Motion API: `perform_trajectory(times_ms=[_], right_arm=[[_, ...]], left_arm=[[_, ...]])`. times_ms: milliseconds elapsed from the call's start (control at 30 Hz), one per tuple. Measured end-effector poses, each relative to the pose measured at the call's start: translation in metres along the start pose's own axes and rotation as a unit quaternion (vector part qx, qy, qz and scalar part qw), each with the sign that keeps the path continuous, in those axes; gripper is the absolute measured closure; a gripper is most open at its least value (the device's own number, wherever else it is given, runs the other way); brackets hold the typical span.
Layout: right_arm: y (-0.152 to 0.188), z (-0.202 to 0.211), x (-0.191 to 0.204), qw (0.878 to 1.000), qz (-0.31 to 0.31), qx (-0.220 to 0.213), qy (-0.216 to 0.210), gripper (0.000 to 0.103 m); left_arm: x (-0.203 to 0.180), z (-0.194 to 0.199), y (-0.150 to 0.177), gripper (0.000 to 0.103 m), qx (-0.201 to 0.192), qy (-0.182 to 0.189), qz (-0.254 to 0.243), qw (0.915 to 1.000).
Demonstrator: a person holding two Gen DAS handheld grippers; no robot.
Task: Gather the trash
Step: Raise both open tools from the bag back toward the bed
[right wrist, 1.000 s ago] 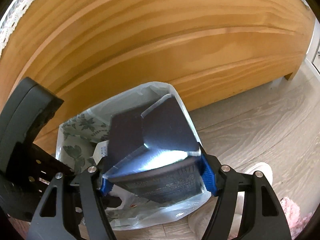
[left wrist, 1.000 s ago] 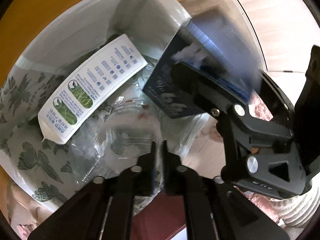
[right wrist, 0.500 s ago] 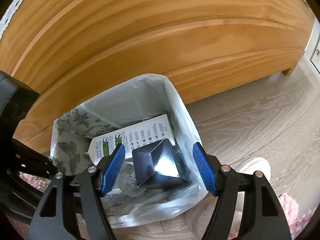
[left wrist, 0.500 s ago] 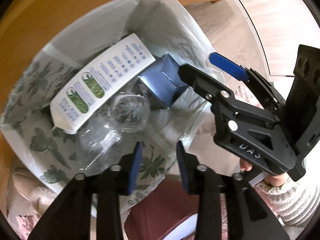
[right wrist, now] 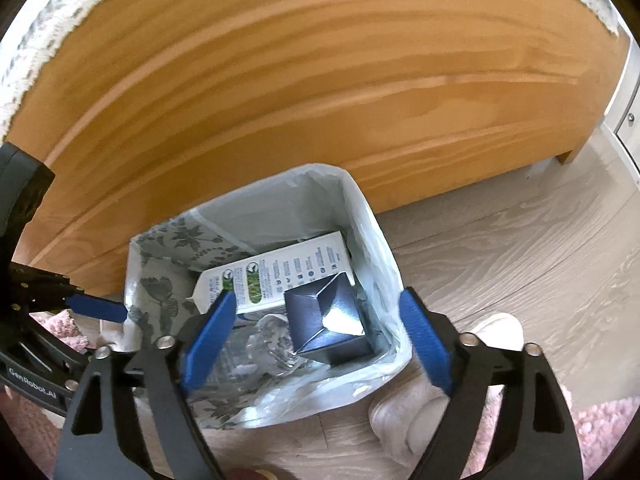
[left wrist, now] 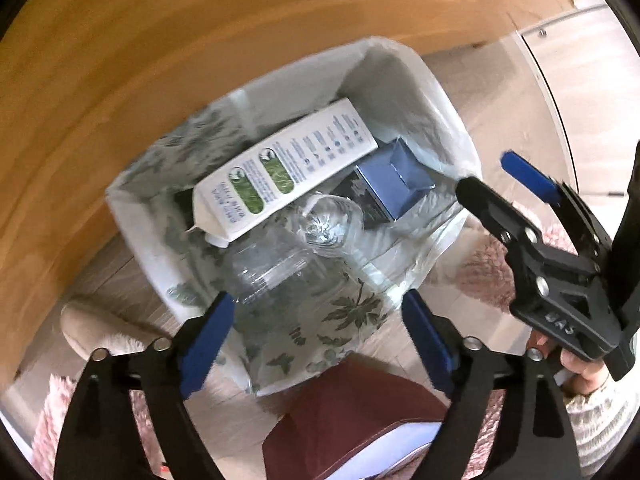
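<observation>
Since a second ago, the dark blue box has left the right gripper and now lies in the bin; the clear bottle has likewise dropped from the left gripper, which sits higher over the bin than before. We note both sets of jaws have just been opening; they now stand spread wide with nothing between the blue pads.

Inside the bin, lined with a pale plastic bag, we see a white carton with green pictures lying slantwise at the far side. The blue box rests just right of it, touching its lower edge. The clear bottle lies at the near side, its cap end up against both. We cannot tell what sits beneath them.

The bin stands on a grey wood floor, close against a wooden bed frame on its far side. A pink fluffy rug shows at near right, and a pale slipper lies just beside the bin's near right corner. In the left wrist view the right gripper hangs to the right of the bin, a hand below it.
</observation>
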State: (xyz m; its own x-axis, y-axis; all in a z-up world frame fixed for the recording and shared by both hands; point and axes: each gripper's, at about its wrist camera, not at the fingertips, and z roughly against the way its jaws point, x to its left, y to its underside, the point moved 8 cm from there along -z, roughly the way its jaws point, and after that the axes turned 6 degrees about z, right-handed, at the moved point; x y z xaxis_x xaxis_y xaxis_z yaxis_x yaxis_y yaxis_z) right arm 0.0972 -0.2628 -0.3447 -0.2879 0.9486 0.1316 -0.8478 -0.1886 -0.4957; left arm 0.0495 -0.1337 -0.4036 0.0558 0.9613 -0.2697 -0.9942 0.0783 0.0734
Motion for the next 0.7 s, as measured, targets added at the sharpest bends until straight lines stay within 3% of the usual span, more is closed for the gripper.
perform_trajectory(times_ms=[200,400,600,700], right_arm=[[-0.012,0.033,0.009,1.0,0.007,-0.024,0.002,0.008],[-0.02,0.069,0.008,0.998,0.003,-0.056,0.012,0.008],[-0.021,0.105,0.006,0.995,-0.001,-0.094,0.025,0.008],[-0.025,0.121,0.009,0.993,0.004,-0.115,0.031,0.008]], left_arm=[[-0.002,0.037,0.004,0.018,-0.066,0.002,0.007,0.9978],[0.0,0.077,0.012,0.018,-0.13,0.009,0.021,0.9912],[0.004,0.111,0.023,0.018,-0.201,0.018,0.033,0.9789],[0.005,0.133,0.025,0.018,-0.256,0.012,0.028,0.9661]])
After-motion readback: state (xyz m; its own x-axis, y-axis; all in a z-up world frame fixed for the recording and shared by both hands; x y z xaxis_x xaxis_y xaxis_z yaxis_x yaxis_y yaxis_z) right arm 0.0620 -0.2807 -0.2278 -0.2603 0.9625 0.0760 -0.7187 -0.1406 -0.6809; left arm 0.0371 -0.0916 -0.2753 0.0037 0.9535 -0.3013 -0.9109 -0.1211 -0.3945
